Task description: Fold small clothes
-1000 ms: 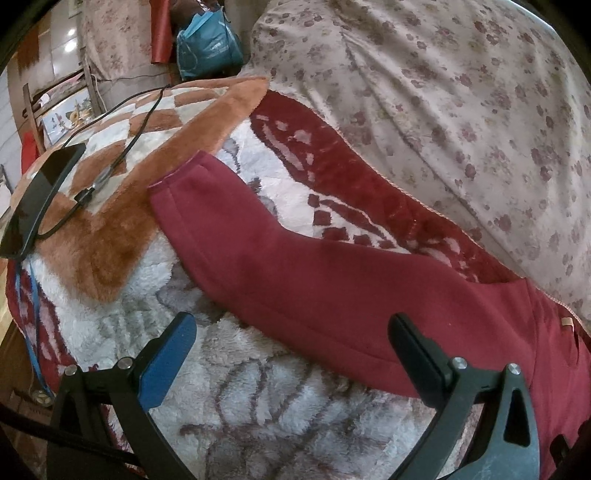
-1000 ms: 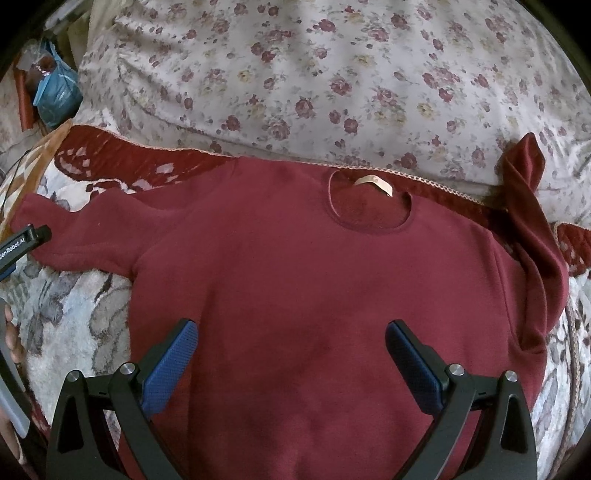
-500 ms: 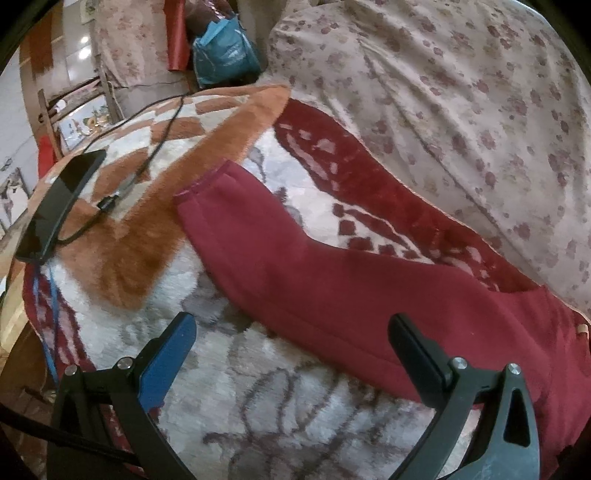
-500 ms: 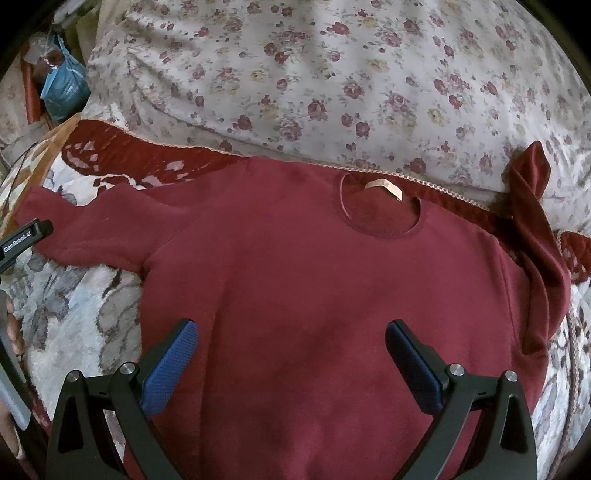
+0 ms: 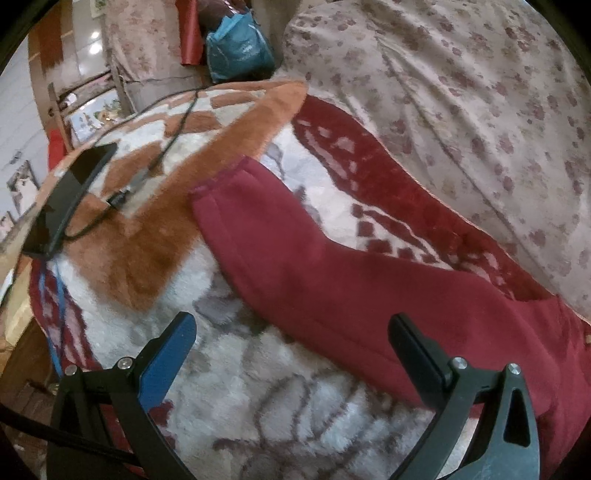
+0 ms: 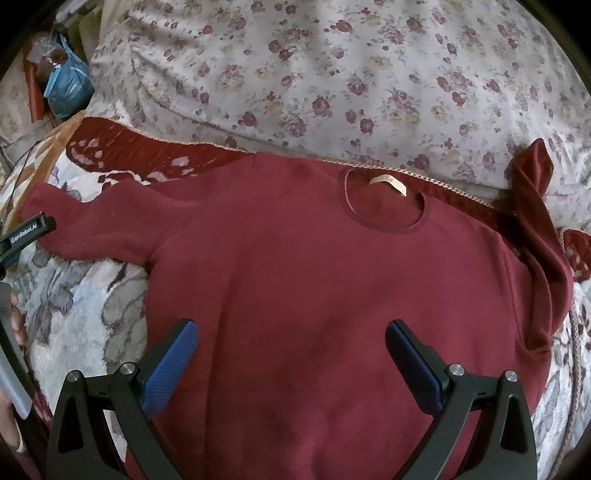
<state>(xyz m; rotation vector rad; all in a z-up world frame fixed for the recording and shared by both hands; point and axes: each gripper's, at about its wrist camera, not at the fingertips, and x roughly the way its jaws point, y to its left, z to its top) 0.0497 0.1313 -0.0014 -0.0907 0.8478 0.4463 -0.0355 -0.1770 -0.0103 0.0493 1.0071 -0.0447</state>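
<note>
A dark red sweatshirt (image 6: 314, 295) lies flat, front up, on a fluffy patterned blanket (image 6: 74, 314), neck hole and tan label (image 6: 388, 182) toward the floral cover. Its left sleeve (image 5: 295, 258) stretches out straight, the cuff (image 5: 218, 181) on the orange part of the blanket. Its right sleeve (image 6: 535, 221) is folded up over the shoulder edge. My left gripper (image 5: 291, 332) is open and empty, above the blanket beside the left sleeve. My right gripper (image 6: 291, 339) is open and empty, over the lower body of the sweatshirt. The left gripper's body shows at the right wrist view's left edge (image 6: 26, 236).
A floral cover (image 6: 369, 74) lies behind the sweatshirt. A black phone (image 5: 70, 195) with a cable (image 5: 173, 125) lies on the blanket's left corner. A blue bag (image 5: 236, 51) and a red roll (image 5: 190, 33) stand beyond the bed. The bed edge drops off at left.
The left wrist view has shifted so the sleeve cuff and phone sit further right and lower in frame. The right view has shifted slightly the same way. Both grippers stay open.
</note>
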